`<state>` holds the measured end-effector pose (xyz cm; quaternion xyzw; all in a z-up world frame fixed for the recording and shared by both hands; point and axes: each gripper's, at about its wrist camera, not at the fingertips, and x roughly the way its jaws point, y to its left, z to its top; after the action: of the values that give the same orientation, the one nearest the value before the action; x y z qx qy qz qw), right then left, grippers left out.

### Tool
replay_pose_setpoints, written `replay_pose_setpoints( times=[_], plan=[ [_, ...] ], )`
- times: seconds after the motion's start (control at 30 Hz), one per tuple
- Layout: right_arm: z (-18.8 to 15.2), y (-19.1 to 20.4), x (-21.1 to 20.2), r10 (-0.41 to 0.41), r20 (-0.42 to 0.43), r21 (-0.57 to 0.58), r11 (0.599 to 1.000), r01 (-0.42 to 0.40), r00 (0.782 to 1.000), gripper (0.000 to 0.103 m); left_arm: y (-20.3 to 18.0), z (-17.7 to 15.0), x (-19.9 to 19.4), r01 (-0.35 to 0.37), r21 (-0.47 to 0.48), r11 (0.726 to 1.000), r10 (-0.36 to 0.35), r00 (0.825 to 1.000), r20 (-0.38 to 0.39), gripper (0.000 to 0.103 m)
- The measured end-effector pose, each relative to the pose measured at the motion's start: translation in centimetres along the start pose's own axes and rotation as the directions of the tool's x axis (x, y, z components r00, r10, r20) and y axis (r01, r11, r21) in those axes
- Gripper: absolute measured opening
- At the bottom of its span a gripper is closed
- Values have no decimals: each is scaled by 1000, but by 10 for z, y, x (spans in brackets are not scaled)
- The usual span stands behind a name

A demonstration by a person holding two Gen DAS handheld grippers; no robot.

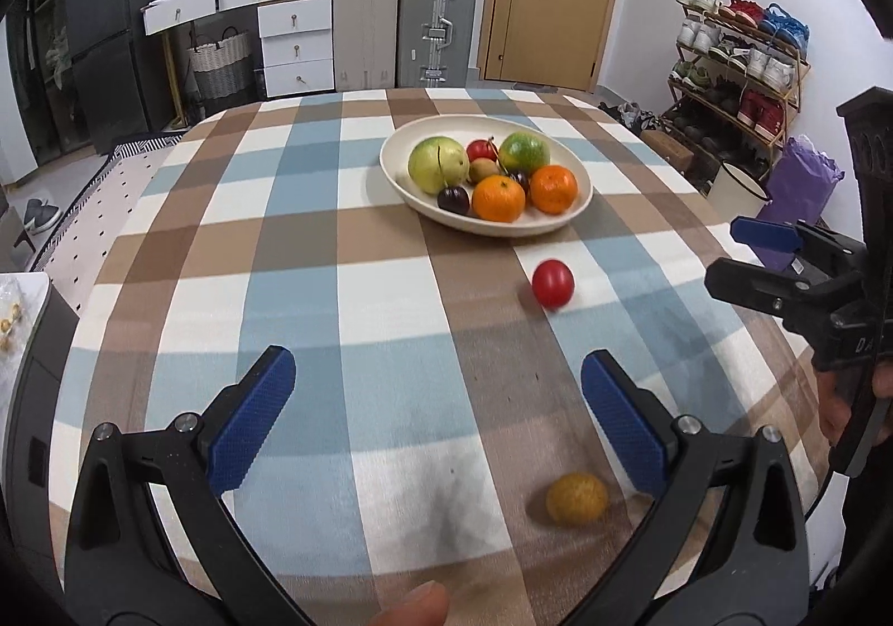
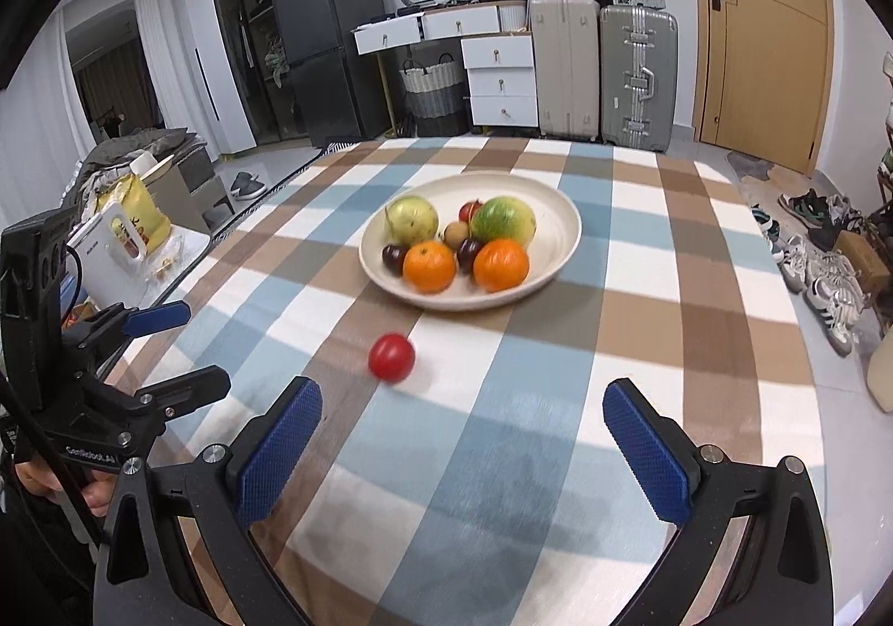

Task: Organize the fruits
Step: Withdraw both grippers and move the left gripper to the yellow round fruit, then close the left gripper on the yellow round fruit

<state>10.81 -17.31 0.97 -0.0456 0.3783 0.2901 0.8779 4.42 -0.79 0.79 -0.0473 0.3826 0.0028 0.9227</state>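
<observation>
Both the left gripper (image 1: 438, 391) and right gripper (image 2: 463, 425) hang wide apart, empty, above the checked counter (image 1: 290, 291). A red tomato (image 2: 392, 357) lies mid-frame, before the fruit bowl (image 2: 563, 218).

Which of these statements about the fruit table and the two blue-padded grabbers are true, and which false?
1. Two round orange fruits lie in the cream oval plate. True.
2. The small red tomato lies in the plate. False: it is on the checked tablecloth.
3. The left gripper is open. True.
4. The right gripper holds the small yellow fruit. False: it is open and empty.
</observation>
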Motion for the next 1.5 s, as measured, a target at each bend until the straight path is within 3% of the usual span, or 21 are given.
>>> replay_pose_setpoints(
  times=[0.83,1.13,1.3,1.43,1.5],
  plan=[
    [-36,17,17,11,-83,14,1000,-10,996,103,-32,-51,15,99,51,994,-92,988,-125,102],
    [-37,15,20,34,-89,29,999,-31,995,103,-37,-55,22,162,56,985,-151,975,-163,79],
    [-36,18,22,42,-91,21,999,-41,995,103,-42,-57,20,195,75,978,-182,971,-157,56],
    [-35,18,24,45,-93,23,999,-43,995,103,-44,-58,18,244,79,967,-228,960,-163,26],
    [-34,18,25,44,-93,24,999,-42,995,103,-45,-58,18,251,80,965,-236,958,-160,26]
  ],
)
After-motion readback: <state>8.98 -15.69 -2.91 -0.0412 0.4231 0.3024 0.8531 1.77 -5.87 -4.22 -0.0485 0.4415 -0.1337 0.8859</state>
